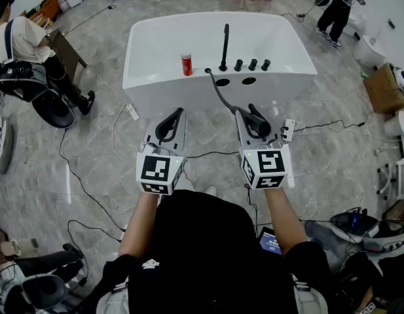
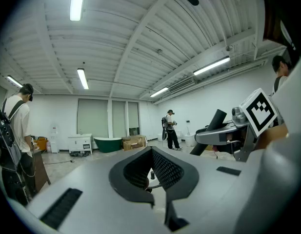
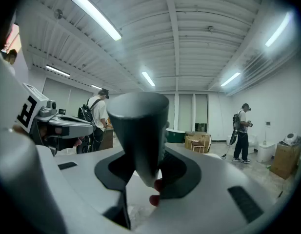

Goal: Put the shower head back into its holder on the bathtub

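Note:
A white bathtub (image 1: 156,44) stands ahead on the floor. Its near deck carries a black spout (image 1: 224,44), three knobs (image 1: 252,65) and two round holes (image 1: 222,82). A black hose (image 1: 220,91) runs from the deck to the black shower head (image 1: 258,123). My right gripper (image 1: 254,120) is shut on it, short of the tub. In the right gripper view its dark handle (image 3: 140,135) stands between the jaws. My left gripper (image 1: 179,115) is level beside it, shut and holding nothing; through its jaw loop (image 2: 152,152) I see only the room.
A red can (image 1: 186,64) stands on the tub's deck. Cables (image 1: 90,188) trail over the marble floor. One person (image 1: 21,41) stands at the left by a chair, another (image 1: 336,8) at the far right. Cardboard boxes (image 1: 385,87) and gear line the right side.

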The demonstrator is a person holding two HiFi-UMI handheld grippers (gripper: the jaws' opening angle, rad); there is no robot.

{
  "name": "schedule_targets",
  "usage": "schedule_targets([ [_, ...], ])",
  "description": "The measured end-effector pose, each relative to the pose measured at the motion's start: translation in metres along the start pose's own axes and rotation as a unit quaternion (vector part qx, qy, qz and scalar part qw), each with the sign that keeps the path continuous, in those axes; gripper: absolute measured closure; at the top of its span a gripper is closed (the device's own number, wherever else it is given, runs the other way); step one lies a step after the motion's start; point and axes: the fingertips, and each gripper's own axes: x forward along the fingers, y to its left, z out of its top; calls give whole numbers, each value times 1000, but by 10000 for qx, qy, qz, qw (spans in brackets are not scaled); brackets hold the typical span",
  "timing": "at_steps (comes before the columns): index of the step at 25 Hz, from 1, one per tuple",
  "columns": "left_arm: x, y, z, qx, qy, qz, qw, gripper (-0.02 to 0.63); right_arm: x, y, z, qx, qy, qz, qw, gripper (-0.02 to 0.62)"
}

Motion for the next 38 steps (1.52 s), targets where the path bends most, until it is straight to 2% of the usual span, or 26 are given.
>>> schedule_targets([
  [20, 15, -2, 1, 65, 84, 83, 9999, 595, 10, -12, -2, 246, -7, 137, 9996, 459],
  [38, 87, 32, -1, -61, 212, 182, 9996, 595, 81, -47, 1, 271, 144, 246, 9992, 459],
])
